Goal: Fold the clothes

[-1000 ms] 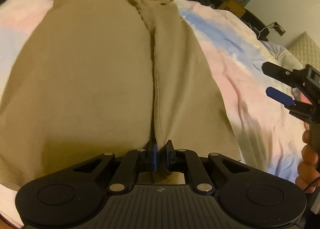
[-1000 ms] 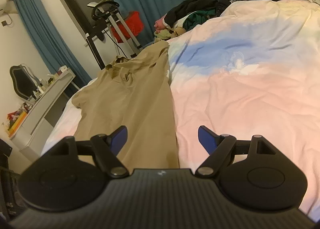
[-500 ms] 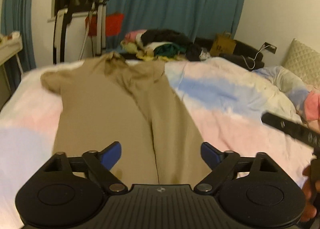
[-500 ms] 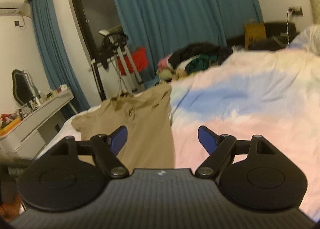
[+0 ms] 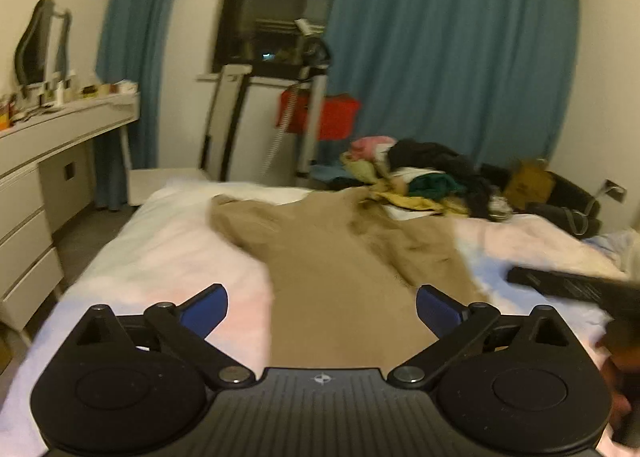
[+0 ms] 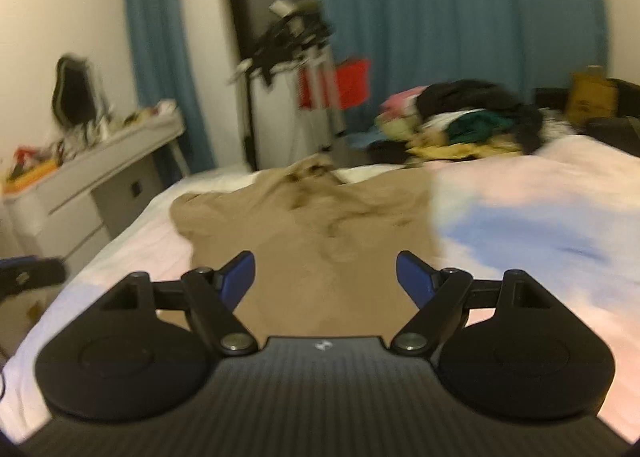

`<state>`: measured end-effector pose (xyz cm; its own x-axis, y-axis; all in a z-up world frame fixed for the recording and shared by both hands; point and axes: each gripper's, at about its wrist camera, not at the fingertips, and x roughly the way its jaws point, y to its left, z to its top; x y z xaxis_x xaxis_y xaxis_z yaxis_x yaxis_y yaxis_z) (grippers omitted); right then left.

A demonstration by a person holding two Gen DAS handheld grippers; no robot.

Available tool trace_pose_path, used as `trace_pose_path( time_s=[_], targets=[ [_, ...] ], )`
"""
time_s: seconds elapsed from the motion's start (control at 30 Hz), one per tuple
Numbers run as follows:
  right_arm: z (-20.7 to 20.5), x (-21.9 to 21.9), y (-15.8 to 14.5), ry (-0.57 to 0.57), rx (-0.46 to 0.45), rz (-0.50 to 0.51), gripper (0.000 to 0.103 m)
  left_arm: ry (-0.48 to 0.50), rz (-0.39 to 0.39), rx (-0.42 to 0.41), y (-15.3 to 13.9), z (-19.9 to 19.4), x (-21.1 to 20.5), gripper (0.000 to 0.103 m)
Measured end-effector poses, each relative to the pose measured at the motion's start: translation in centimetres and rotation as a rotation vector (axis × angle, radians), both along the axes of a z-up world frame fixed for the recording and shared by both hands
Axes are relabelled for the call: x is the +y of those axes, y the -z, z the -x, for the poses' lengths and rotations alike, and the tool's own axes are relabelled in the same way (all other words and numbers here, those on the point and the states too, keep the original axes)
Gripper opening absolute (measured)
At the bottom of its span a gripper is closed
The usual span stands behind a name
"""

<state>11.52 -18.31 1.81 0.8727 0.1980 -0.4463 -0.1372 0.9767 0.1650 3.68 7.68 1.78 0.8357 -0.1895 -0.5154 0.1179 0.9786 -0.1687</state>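
Bare bedcover (image 5: 160, 253) flanking tan garment (image 5: 340, 297), clothes pile (image 5: 424, 181) apparently blocking far edge

The right tool (image 6: 324, 277) is hanging wide open above the tan garment (image 6: 320, 225). The garment is lying spread on the bed (image 6: 520, 225), with a clothes pile (image 6: 460, 121) sitting beyond it.

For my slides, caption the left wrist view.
Open left gripper above a tan shirt spread on the bed.
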Motion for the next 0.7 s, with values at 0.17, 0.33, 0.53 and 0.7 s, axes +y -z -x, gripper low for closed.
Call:
trace_pose_path(
  time_s=[0.17, 0.33, 0.53, 0.7],
  targets=[
    [-10.9, 9.4, 2.7, -0.104, 0.042, 0.051, 0.077, -0.11, 0.052, 0.025, 1.8, -2.0, 4.9, 0.101],
    [-20.0, 18.8, 5.2, -0.234, 0.049, 0.073, 0.077, -0.22, 0.104, 0.05, 3.6, -3.9, 9.8, 0.101],
    [-27.8, 27.7, 8.6, -0.315, 0.047, 0.104, 0.077, -0.255, 0.157, 0.096, 5.6, -5.3, 11.4, 0.1],
    [-30.5, 30.1, 10.9, -0.292, 0.058, 0.154, 0.039, -0.266, 0.199, 0.138, 7.2, -6.2, 12.0, 0.1]
  ],
)
